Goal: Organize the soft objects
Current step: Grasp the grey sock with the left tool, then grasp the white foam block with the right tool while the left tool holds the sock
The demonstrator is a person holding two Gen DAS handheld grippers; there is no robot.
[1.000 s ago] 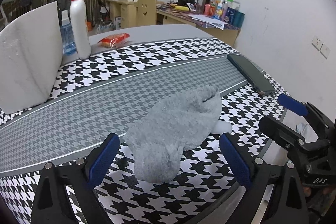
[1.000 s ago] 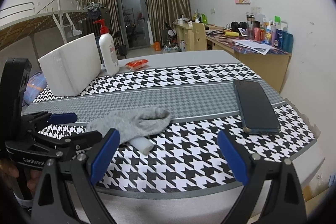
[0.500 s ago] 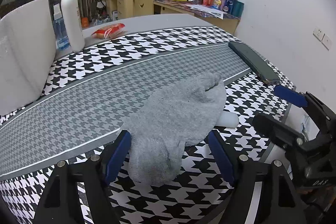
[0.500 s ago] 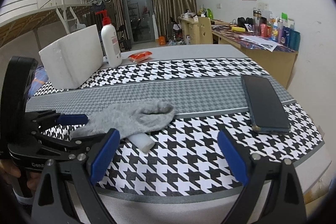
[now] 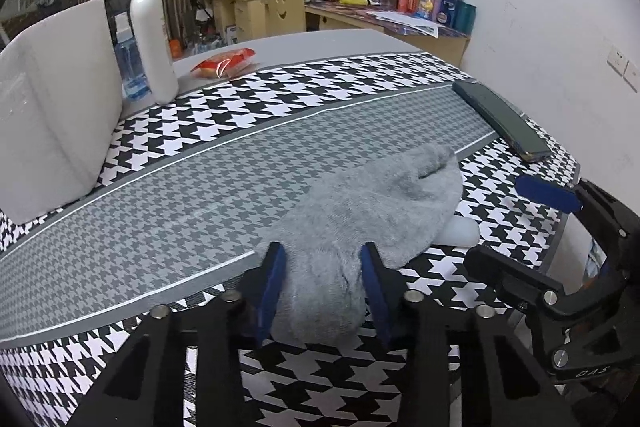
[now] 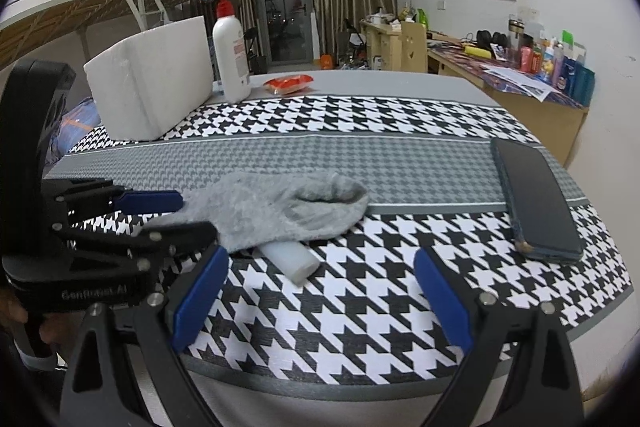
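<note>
My left claw point(image 5: 322, 283) is pinching the near end of the grey sock point(image 5: 372, 211), its blue pads point(image 5: 270, 287) pressed against the cloth on both sides. The sock lies flat on the houndstooth tablecloth point(image 5: 200, 115), its open cuff pointing away from me toward the dark phone point(image 5: 502, 119). A small white tube point(image 5: 460, 231) pokes out from under the sock's right edge, touching it. My right claw point(image 6: 320, 291) hangs spread wide over the near edge of the cloth, to the right of the sock and holding nothing; the white tube point(image 6: 292, 259) sits just beyond its left pad. Beyond the sock, at the cloth's far left, stand a white foam block point(image 5: 52, 99) and a white pump bottle point(image 5: 150, 39) with a red top, with a red snack packet point(image 5: 224, 63) near the bottle.
</note>
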